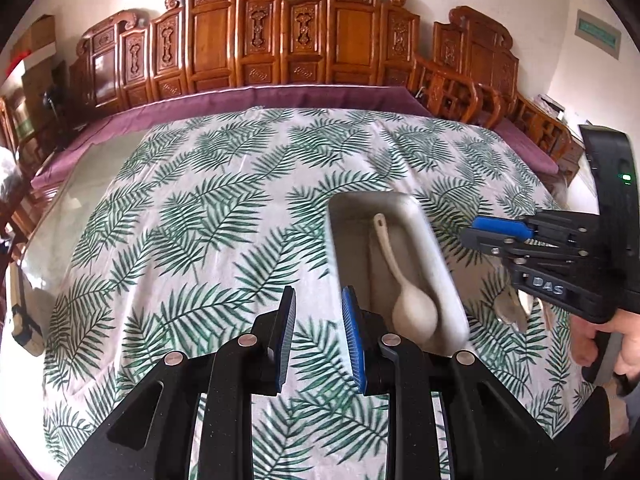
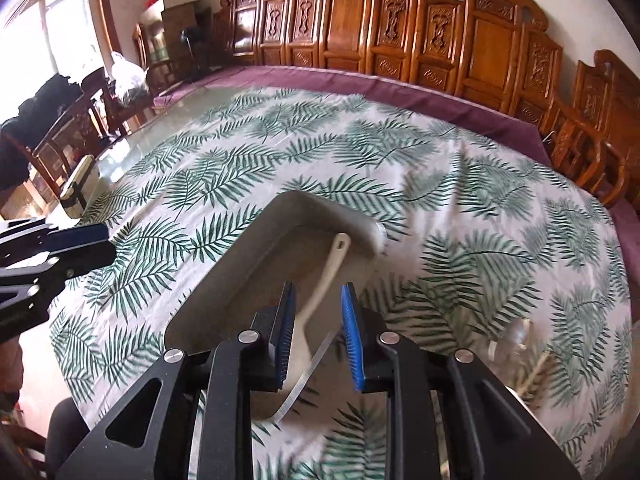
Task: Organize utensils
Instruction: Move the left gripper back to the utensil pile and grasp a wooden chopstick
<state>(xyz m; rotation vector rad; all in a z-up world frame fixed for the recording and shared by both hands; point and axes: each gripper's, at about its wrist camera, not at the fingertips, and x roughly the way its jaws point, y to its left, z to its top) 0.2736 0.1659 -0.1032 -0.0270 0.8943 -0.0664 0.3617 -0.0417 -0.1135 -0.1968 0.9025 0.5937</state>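
Note:
A grey oblong tray (image 1: 436, 256) (image 2: 240, 264) lies on the leaf-print tablecloth. A cream plastic spoon (image 1: 412, 308) (image 2: 324, 276) lies inside it, bowl toward me. My left gripper (image 1: 319, 340) is open and empty, just left of the tray's near end. My right gripper (image 2: 318, 336) is open and empty above the tray's near end, the spoon's handle between its fingers; it also shows in the left wrist view (image 1: 496, 236). A thin metal utensil handle (image 2: 308, 372) slants below the right gripper. Blurred metal utensils (image 1: 512, 312) lie right of the tray.
A glass container with sticks (image 2: 520, 352) stands at the right. Carved wooden chairs (image 1: 256, 36) line the far side of the table. A small box (image 2: 78, 192) sits at the left table edge. The left gripper shows at left in the right wrist view (image 2: 72, 244).

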